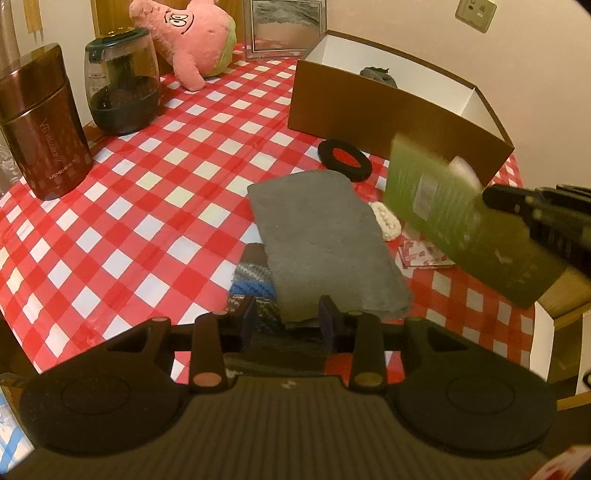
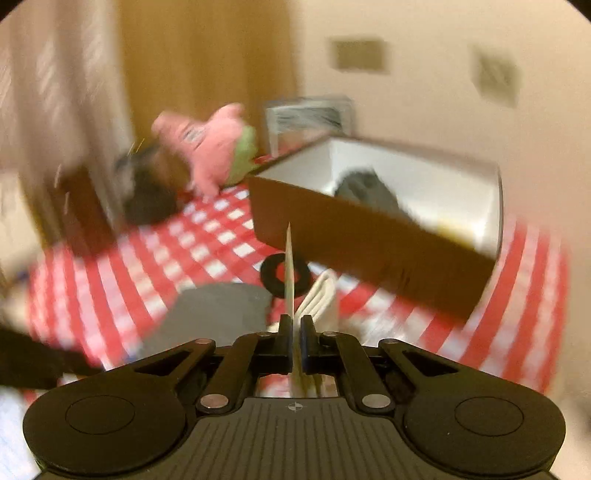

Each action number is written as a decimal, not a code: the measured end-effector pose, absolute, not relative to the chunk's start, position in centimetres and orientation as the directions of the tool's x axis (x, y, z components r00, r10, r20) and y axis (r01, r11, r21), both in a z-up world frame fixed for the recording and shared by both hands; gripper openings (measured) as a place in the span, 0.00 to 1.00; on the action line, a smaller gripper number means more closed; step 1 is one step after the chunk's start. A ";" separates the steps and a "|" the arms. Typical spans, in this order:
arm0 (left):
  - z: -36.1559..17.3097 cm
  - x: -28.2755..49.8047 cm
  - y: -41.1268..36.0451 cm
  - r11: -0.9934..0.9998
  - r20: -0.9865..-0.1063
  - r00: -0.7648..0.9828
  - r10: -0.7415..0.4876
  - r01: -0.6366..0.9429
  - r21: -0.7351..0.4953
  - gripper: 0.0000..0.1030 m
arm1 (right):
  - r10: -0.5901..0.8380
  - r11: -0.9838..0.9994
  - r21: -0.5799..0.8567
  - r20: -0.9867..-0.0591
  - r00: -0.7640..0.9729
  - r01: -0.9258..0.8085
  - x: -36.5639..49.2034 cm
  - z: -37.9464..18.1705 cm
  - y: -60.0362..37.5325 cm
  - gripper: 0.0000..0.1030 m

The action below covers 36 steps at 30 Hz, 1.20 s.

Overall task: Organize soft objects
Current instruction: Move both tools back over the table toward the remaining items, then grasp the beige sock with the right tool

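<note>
Right gripper (image 2: 294, 345) clenched on a thin green packet (image 1: 454, 218), carrying it toward the box (image 1: 388, 118) at one o'clock, release inside looks next; left gripper (image 1: 288, 321) hangs spread over the grey cloth (image 1: 325, 243).

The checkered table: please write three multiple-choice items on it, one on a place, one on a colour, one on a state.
1. Where is the black ring?
A. inside the box
B. on the cloth before the box
C. on the plush

2. What colour is the plush toy?
A. blue
B. pink
C. white

3. What are the right tongs doing?
A. standing open, holding nothing
B. shut on the green flat packet
C. shut on the grey cloth

Key: 1 B, the ring lies by the front wall of the brown box; 2 B, its body is pink; 3 B, the packet's edge sits between the shut jaws.
</note>
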<state>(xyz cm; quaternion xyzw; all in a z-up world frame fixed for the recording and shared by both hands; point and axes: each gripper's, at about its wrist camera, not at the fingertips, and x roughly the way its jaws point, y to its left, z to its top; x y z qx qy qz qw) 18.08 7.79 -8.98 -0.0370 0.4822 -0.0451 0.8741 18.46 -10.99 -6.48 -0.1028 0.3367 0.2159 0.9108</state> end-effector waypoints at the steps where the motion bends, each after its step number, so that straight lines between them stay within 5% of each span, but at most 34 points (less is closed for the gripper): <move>1: -9.0 18.0 7.8 0.993 -0.839 0.531 -0.118 0.043 -0.112 0.32 | 0.337 0.851 -0.086 -0.668 0.664 -0.518 17.7 -6.5 -10.0 0.04; 7: -8.9 17.4 8.2 0.992 -0.838 0.532 -0.117 0.031 -0.119 0.32 | 0.430 0.789 0.072 -0.774 0.465 -0.611 15.3 -9.2 -7.9 0.10; 9: -9.0 17.2 8.4 0.993 -0.839 0.532 -0.113 0.026 -0.118 0.32 | 0.445 0.804 0.123 -0.774 0.451 -0.582 15.4 -9.4 -8.3 0.22; 11: -9.2 17.2 8.7 0.992 -0.841 0.528 -0.112 0.018 -0.121 0.32 | 0.443 0.825 0.149 -0.769 0.461 -0.545 15.9 -9.7 -9.3 0.51; 13: -9.3 17.2 8.8 0.992 -0.843 0.525 -0.112 0.009 -0.127 0.32 | 0.415 0.850 0.135 -0.767 0.489 -0.509 16.4 -10.0 -10.1 0.58; 31: -11.2 20.1 7.5 0.993 -0.863 0.494 -0.105 0.007 -0.117 0.32 | 0.401 0.865 0.166 -0.795 0.455 -0.473 22.0 -16.3 -11.6 0.71; 34: -11.3 20.3 7.3 0.993 -0.865 0.491 -0.104 0.006 -0.116 0.32 | 0.410 0.856 0.166 -0.793 0.450 -0.489 22.2 -16.7 -11.4 0.69; 36: -11.4 20.4 7.2 0.994 -0.866 0.490 -0.101 0.004 -0.113 0.32 | 0.413 0.852 0.157 -0.787 0.458 -0.499 22.0 -16.7 -11.3 0.57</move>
